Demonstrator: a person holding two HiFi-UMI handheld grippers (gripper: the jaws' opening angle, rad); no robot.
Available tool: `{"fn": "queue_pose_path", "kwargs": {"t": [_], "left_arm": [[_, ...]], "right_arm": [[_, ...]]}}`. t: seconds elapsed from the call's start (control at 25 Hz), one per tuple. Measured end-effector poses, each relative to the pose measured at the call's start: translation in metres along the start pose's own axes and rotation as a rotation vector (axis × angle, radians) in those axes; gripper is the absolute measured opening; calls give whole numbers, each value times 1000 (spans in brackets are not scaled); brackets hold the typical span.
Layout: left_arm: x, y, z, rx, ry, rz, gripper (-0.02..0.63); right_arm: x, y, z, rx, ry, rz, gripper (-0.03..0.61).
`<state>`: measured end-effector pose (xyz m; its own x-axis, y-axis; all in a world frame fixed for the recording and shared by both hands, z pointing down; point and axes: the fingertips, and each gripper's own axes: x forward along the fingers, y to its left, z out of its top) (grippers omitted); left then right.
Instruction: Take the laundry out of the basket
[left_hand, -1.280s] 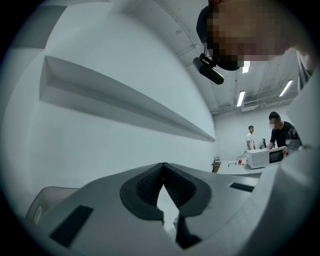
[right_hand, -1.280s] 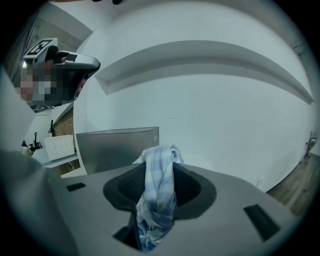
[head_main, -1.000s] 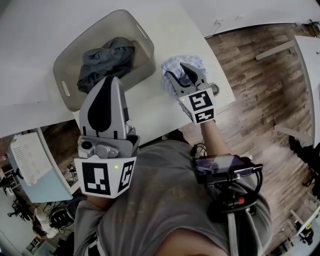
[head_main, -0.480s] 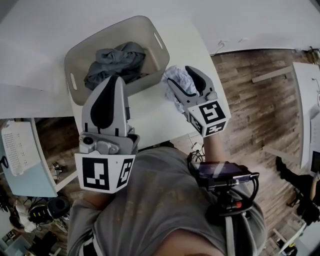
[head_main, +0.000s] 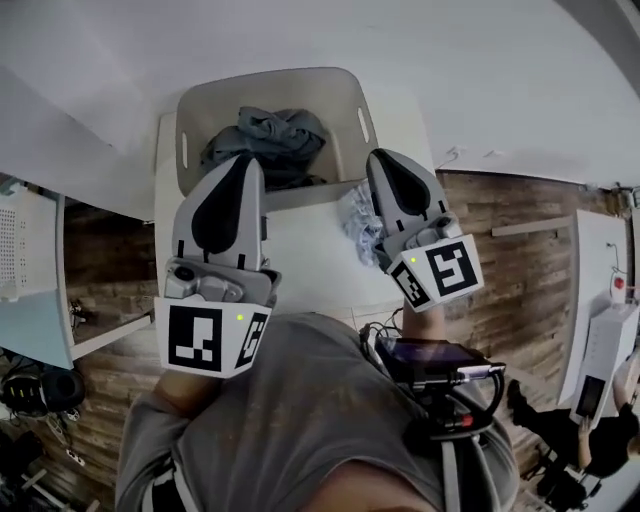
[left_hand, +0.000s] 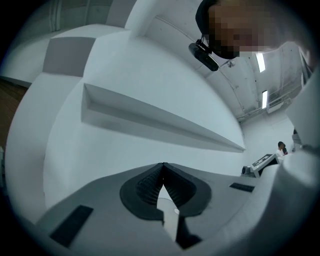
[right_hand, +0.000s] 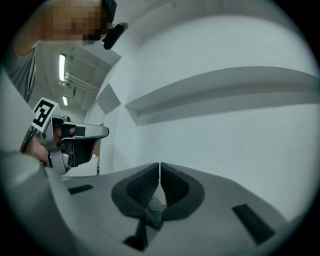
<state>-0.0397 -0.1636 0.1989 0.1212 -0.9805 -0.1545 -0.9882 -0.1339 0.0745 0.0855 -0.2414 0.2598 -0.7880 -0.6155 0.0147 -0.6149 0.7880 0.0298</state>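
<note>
Left gripper (head_main: 246, 162): jaws together, nothing between them. Right gripper (head_main: 384, 158): jaws have just been closing, pads now meet, empty. Both are over the white table (head_main: 300, 265). Grey laundry (head_main: 268, 138) is bunched in the beige basket (head_main: 340, 95). A pale patterned cloth (head_main: 357, 215) lies on the table beside the basket, partly behind the right gripper. Wood floor (head_main: 500, 230) on both sides.

My left gripper (head_main: 243, 165) sits at 9 o'clock in the head view, nose toward 12. Its jaws are together with nothing between the pads. My right gripper (head_main: 388, 160) is at 3 o'clock, nose leaning toward 11, held roughly level beside the left. Its jaws have just been closing and now meet, with nothing caught between them. My left forearm (head_main: 165, 410) and right wrist (head_main: 428, 318) run back toward 6 o'clock.
</note>
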Motion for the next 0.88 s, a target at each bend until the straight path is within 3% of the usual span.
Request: {"fn": "queue_pose_path", "kwargs": {"t": [0.32,0.48,0.88], "left_arm": [[-26,52,17,27,-76,170,8],[-34,64,29,57,-125,182,8],[-30,114,28,22,-101,274,8]], "right_arm": [[43,34,19,-38,-23,122,15],[63,48,22,-57,-24,166,15],[118,68,40,-119,-28,249,21]]}}
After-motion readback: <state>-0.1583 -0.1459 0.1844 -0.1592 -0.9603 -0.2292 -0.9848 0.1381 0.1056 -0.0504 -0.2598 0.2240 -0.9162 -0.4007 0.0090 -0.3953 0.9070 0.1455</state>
